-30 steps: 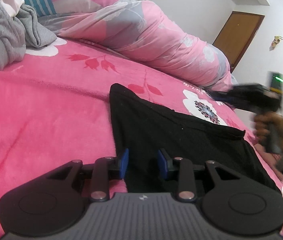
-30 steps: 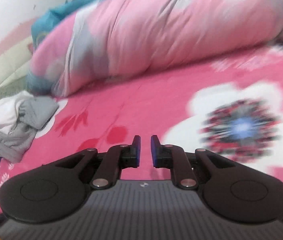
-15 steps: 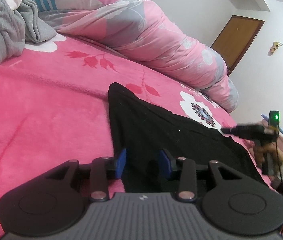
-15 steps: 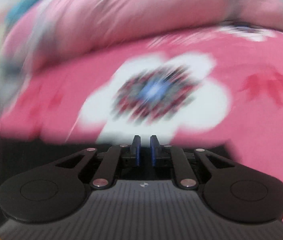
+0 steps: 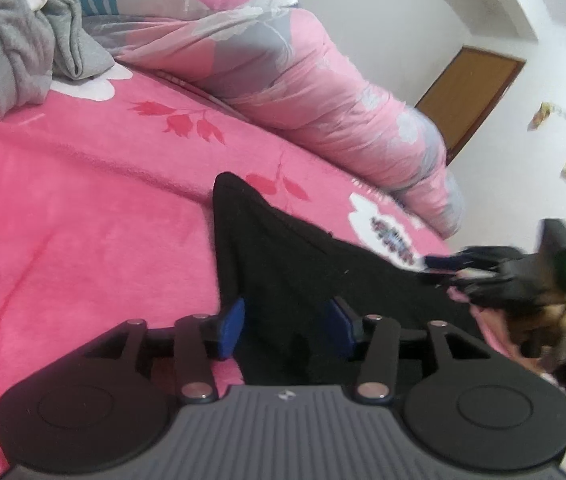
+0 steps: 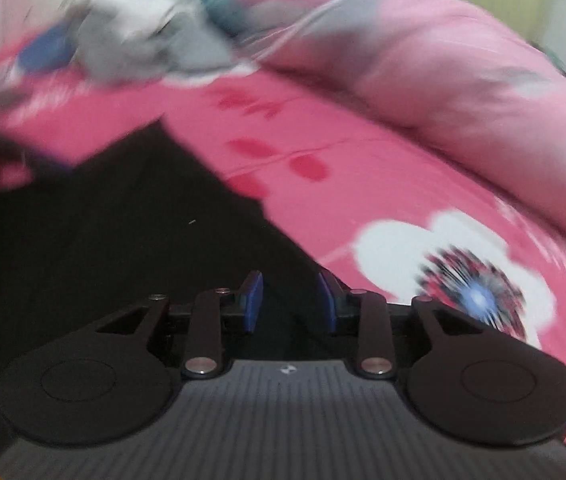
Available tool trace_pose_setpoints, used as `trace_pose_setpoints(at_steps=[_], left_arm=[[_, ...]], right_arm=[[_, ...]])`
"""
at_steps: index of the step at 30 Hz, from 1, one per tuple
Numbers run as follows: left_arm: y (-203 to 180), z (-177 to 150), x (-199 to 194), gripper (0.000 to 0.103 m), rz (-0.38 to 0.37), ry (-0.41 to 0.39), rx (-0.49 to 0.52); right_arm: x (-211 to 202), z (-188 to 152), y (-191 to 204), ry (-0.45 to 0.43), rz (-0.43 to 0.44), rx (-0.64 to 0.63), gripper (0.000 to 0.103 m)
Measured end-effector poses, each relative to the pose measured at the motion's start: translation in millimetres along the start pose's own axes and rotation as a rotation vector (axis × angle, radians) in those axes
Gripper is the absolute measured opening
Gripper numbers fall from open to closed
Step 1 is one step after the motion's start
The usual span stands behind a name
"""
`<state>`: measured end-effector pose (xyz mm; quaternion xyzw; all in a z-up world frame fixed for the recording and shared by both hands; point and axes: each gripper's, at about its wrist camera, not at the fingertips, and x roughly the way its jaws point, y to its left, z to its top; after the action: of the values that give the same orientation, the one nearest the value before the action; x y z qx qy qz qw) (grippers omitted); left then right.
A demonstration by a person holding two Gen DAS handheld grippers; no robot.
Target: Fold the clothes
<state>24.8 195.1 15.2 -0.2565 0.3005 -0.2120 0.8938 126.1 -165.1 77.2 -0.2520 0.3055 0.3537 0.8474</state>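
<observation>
black garment lies spread flat on a bed covered by a pink blanket printed with red leaves and white flowers, one corner of the cloth pointing toward the far side of the bed. the left tool sits low over the near edge of the garment, its jaws opening, blue pads standing apart with black cloth between them but not pinched; the left pad rests at the cloth's edge where it meets the blanket. the right tool, seen in its own blurred view, hovers over another edge of the same garment, its jaws also opening, blue pads apart and gripping nothing, dark cloth beneath them. from the left wrist view the right tool appears at the right side of the frame, blurred, pointing in over the garment's far edge, with a hand wrapped around its handle and a green light glowing on its body. beyond the garment, a white flower with a dark patterned centre is printed on the blanket just beside the cloth. a rolled pink and grey floral quilt runs along the back of the bed. a heap of grey clothes sits in the far left corner, well apart from the black garment. a brown door stands in the white wall behind.
</observation>
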Motion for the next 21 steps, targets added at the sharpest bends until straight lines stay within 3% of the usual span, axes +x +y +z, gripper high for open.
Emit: trace_pose_setpoints(at_steps=[5,11,15,21], left_arm=[[4.2,3.0,-3.1,0.055,-0.029,-0.009,-0.035],[1.1,2.6,-2.9,0.056,-0.025,-0.003,-0.021],[1.3,2.8,-3.0,0.056,-0.029,-0.003,-0.022],[0.6,1.8,-3.8,0.057,-0.033,-0.005,-0.013]], right_arm=[[35.8,25.7,13.9,0.127,0.035,-0.193,0.029],[55.1,35.1,14.0,0.241,0.078,-0.267,0.026],[54.8,34.6,22.0,0.247,0.089,-0.284,0.003],[37.6,39.0,24.6,0.171,0.019,-0.277,0.001]])
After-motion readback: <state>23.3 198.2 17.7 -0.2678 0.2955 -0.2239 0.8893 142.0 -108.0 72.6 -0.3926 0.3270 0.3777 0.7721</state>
